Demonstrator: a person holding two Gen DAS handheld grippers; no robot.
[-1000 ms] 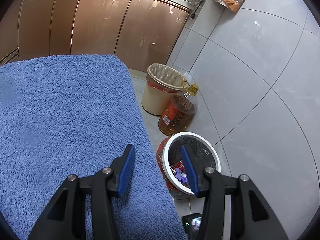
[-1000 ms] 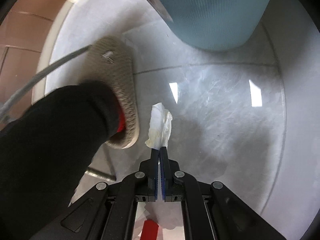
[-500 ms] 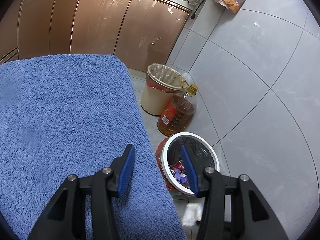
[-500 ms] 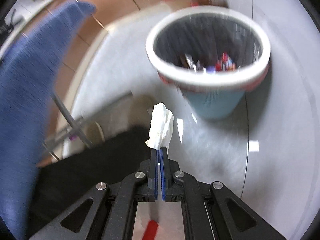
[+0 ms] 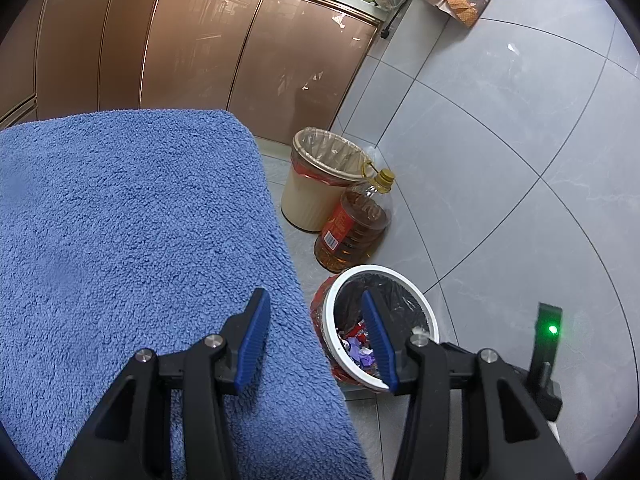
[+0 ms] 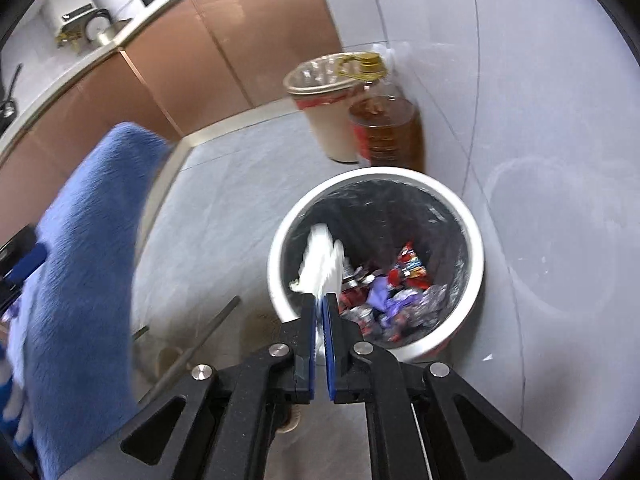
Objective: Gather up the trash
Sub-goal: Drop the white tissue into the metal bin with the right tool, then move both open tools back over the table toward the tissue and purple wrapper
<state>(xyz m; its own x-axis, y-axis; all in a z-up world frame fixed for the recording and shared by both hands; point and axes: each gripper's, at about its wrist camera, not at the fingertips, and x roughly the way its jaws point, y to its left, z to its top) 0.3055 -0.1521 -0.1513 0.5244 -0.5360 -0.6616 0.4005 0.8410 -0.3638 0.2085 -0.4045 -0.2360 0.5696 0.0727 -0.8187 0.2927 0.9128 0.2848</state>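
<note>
My right gripper (image 6: 319, 300) is shut on a crumpled white tissue (image 6: 323, 261) and holds it over the near rim of a white-rimmed trash bin (image 6: 474, 232) lined with a black bag and holding several colourful wrappers. The same bin (image 5: 422, 304) shows in the left wrist view, on the floor beside a blue towel-covered surface (image 5: 120, 240). My left gripper (image 5: 316, 320) is open and empty, above the towel's right edge. The back of the right gripper, with a green light (image 5: 553, 329), shows at the lower right there.
A beige bin with a clear liner (image 5: 316, 184) and a large bottle of amber oil (image 5: 352, 228) stand behind the trash bin by the brown cabinets (image 5: 200, 48). Grey tiled floor (image 5: 520, 160) lies to the right. Metal legs (image 6: 192, 348) stand under the towel surface.
My right gripper has swung up from the floor with the tissue and now holds it over the trash bin. The left gripper has stayed still.
</note>
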